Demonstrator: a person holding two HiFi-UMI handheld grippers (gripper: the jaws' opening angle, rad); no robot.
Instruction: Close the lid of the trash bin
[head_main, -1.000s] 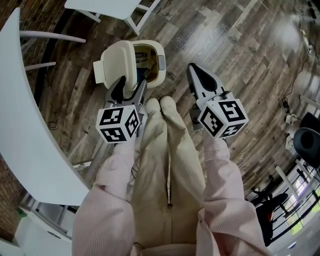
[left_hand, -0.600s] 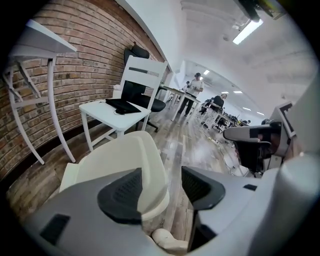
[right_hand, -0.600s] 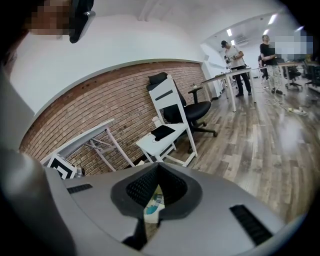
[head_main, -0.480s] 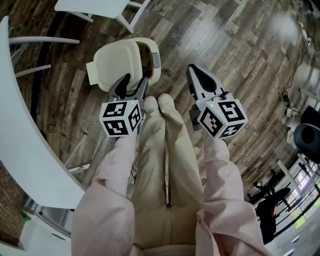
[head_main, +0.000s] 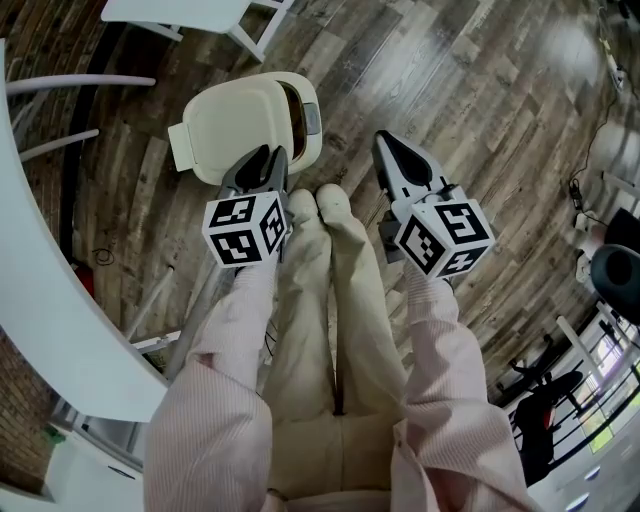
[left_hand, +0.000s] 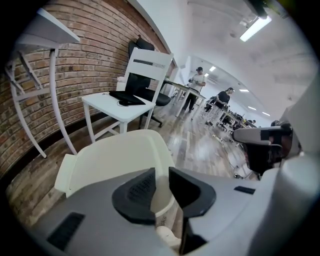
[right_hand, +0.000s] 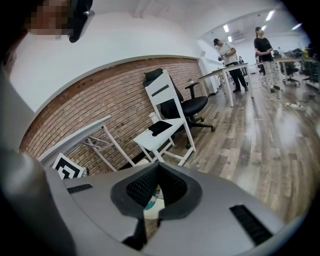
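Note:
A cream trash bin (head_main: 312, 120) stands on the wood floor in front of the person's feet. Its lid (head_main: 235, 125) lies almost flat over it, and only a dark sliver of the opening shows at the right side. My left gripper (head_main: 268, 156) hovers at the lid's near edge. Its jaws are closing, a gap still shows between them, and the lid (left_hand: 115, 160) lies beyond and below that gap. In the left gripper view the left gripper (left_hand: 162, 176) holds nothing. My right gripper (head_main: 386, 142) hangs to the right of the bin, shut and empty. The right gripper (right_hand: 158, 168) has its tips together.
The person's shoes (head_main: 318, 204) stand just behind the bin. A curved white table (head_main: 40, 290) runs along the left, and a white chair (left_hand: 134, 95) stands past the bin by the brick wall. A black office chair (right_hand: 192, 106) and two people stand farther back.
The lid has swung down from tilted open to nearly covering the bin. The left gripper followed it down and its jaws narrowed. The right gripper hardly moved.

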